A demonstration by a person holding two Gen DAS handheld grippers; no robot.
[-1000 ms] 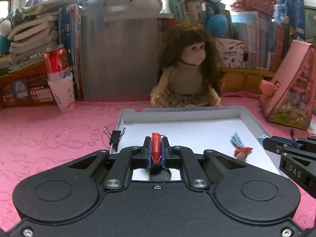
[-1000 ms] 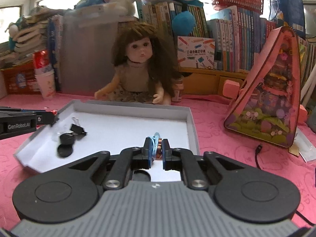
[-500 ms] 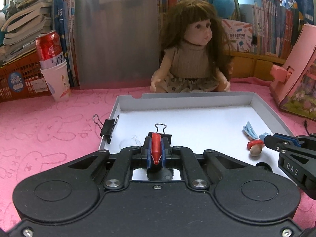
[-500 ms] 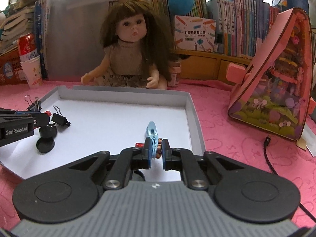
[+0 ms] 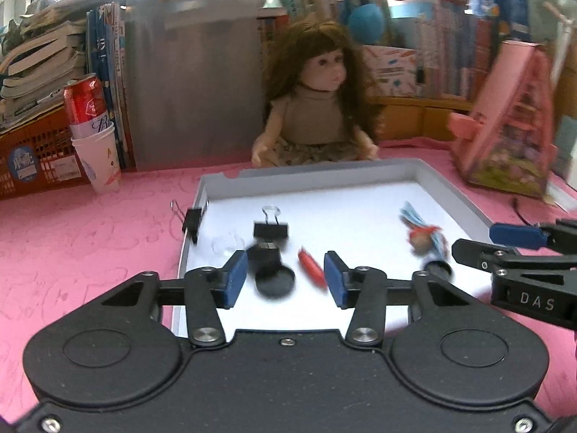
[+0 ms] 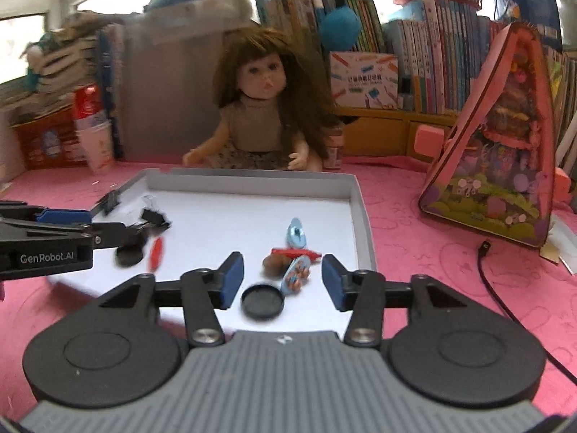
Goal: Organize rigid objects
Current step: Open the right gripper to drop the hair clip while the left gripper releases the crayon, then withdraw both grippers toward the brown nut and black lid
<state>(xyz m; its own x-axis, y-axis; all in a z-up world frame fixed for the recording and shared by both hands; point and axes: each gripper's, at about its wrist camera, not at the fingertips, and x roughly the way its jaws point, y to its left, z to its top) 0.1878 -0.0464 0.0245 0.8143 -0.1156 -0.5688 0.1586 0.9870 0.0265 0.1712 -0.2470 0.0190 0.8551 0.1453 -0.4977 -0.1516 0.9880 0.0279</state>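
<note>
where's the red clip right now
In the left wrist view the red clip lies in the tray, between the open left claw's pads, just right of the black cap.

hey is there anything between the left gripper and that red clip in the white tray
Nothing visible blocks it. The left gripper, its jaws just opened and empty, hangs over the white tray, and the red clip lies in the gap between its fingers, near the right one. A black round cap sits beside the clip, not across the path.

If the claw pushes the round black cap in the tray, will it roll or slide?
The cap lies flat on the smooth white tray, so it would probably slide, not roll. It looks thin and light, so pinching its low rim may be awkward.
</note>
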